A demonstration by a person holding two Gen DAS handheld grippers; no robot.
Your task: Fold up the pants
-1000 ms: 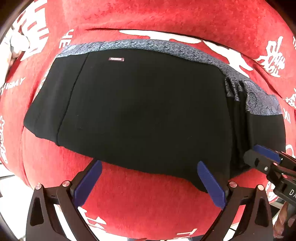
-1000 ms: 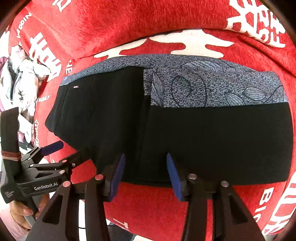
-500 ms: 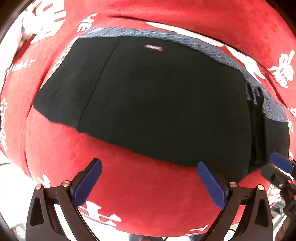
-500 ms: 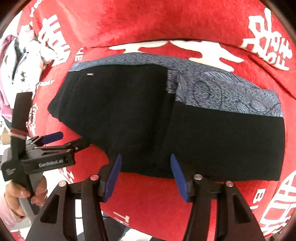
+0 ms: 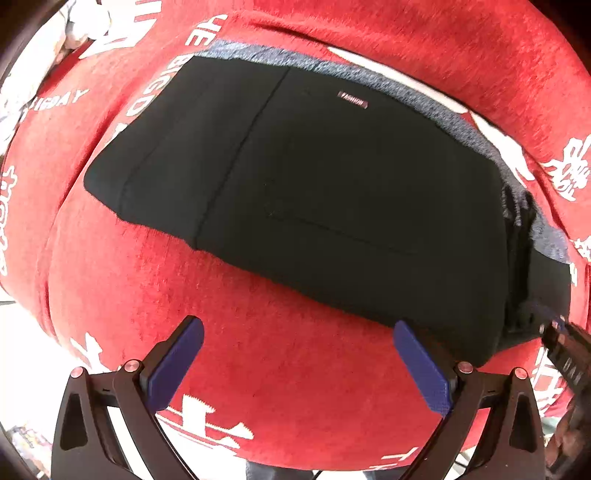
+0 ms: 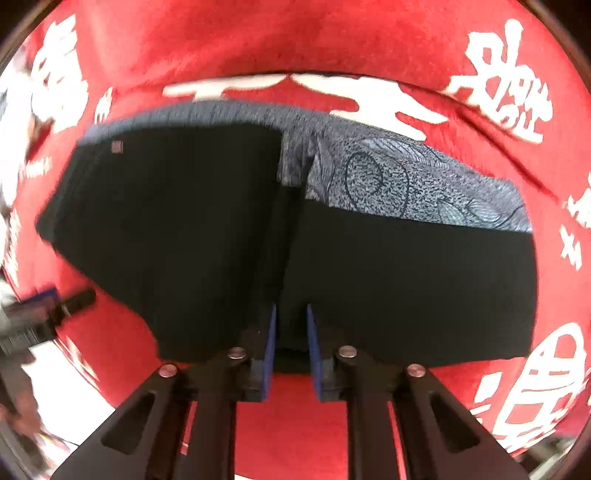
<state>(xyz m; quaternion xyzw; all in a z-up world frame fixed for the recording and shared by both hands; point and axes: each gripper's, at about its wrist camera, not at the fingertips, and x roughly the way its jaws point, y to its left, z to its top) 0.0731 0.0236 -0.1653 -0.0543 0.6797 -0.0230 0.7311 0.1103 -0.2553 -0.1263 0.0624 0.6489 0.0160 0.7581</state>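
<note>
Black pants (image 5: 332, 184) with a grey patterned inner layer (image 6: 406, 184) lie folded on a red cloth with white lettering (image 5: 184, 295). A small label (image 5: 352, 99) shows near their far edge. My left gripper (image 5: 295, 354) is open and empty, over the red cloth just short of the pants' near edge. My right gripper (image 6: 290, 343) has its jaws nearly closed on the near edge of the pants (image 6: 221, 240), at the fold in the middle. The right gripper also shows at the right edge of the left wrist view (image 5: 557, 332).
The red cloth (image 6: 332, 48) rises in a fold behind the pants. A pale heap of other fabric (image 5: 74, 26) lies at the far left. The left gripper shows at the left edge of the right wrist view (image 6: 55, 302). The cloth's front edge drops off just below the grippers.
The right gripper's jaws have narrowed from wide open onto the pants' near edge. The left gripper has drawn back and to the left, off the pants, and stays open.
</note>
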